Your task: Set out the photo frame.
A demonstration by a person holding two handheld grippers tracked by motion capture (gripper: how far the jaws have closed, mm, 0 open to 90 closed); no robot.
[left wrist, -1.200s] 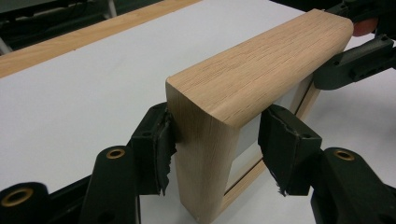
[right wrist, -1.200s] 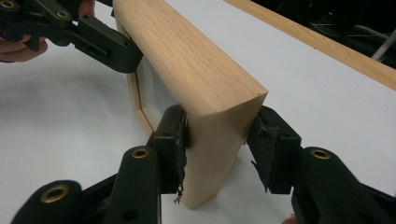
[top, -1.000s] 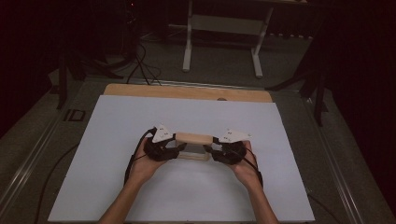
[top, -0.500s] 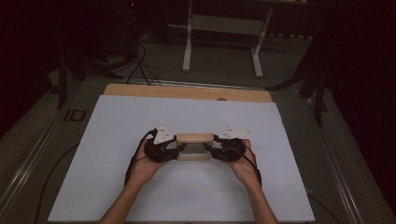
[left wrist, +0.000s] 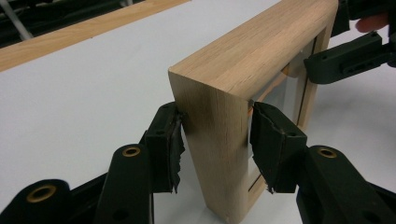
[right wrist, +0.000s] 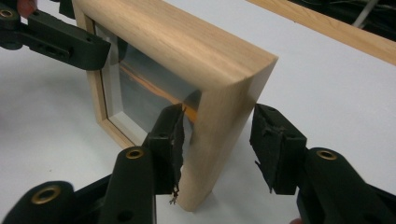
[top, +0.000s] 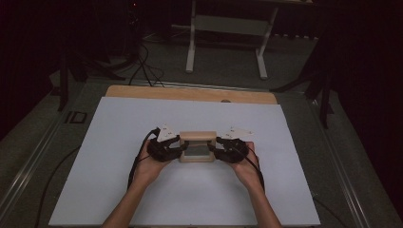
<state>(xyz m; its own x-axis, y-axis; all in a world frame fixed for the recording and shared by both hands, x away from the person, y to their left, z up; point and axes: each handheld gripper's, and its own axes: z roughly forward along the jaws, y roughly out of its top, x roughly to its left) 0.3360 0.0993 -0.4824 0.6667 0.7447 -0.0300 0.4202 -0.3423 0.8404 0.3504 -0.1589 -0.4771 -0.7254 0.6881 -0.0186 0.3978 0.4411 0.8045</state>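
Gripping a wooden picture frame [top: 196, 147] upright at mid-table, one gripper on each side rail.

Your left gripper [left wrist: 212, 140] had just closed, both pads touching its rail. Your right gripper [right wrist: 217, 140] had also been closing: one pad met the rail, the other stood just clear. From there, that one-sided contact could have let the frame tip or twist on the white board [top: 119, 142] during a lift.

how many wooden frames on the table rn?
1. A light wooden picture frame with a glass pane stands upright mid-table on the white sheet, between the left gripper and right gripper, one at each side edge.
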